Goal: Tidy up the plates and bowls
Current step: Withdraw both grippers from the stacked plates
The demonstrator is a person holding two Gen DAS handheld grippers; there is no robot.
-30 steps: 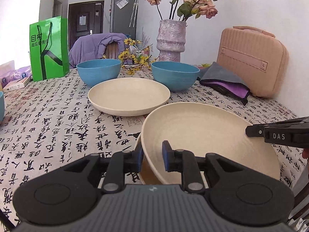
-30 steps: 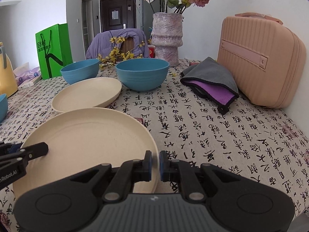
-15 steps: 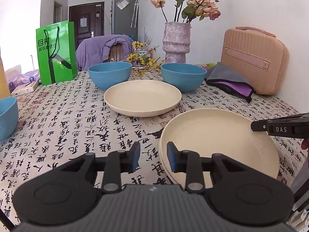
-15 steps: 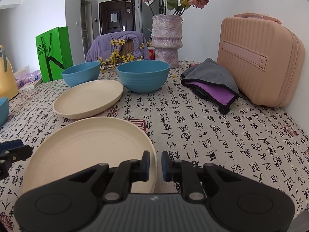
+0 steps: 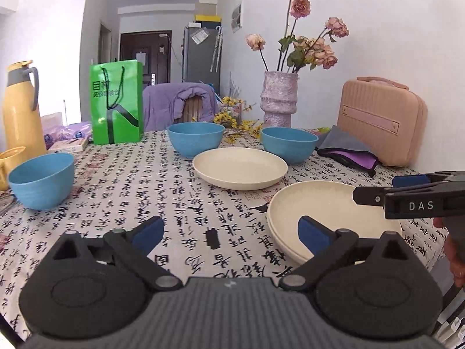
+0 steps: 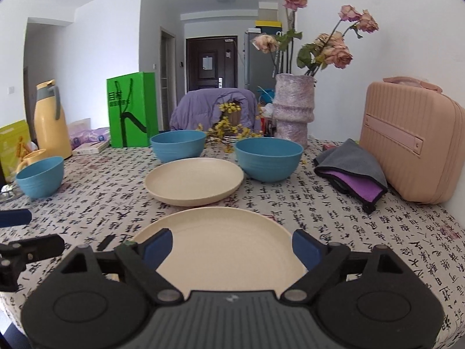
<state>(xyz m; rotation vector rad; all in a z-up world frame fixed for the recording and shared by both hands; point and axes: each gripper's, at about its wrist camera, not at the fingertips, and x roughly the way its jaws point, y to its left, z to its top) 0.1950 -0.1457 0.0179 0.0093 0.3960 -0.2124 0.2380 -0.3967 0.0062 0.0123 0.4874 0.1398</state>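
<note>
Right now both my left tongs and right tongs are opening, empty. The near plate stack rests on the counter just ahead of the right tongs; the lone plate lies beyond it, nearer the right tongs.

This is a home, in its dining area. A table with a cloth printed in black calligraphy lies ahead of the fingers, and on it stand cream plates and blue bowls, as for a family meal. Farther ahead of the fingers is a vase with dried roses, and to the right of them a pink case. To the left stand a yellow thermos jug and a green shopping bag. Beyond the table, a chair with a purple jacket over it, a grey fridge and a dark entrance door show a lived-in flat.
</note>
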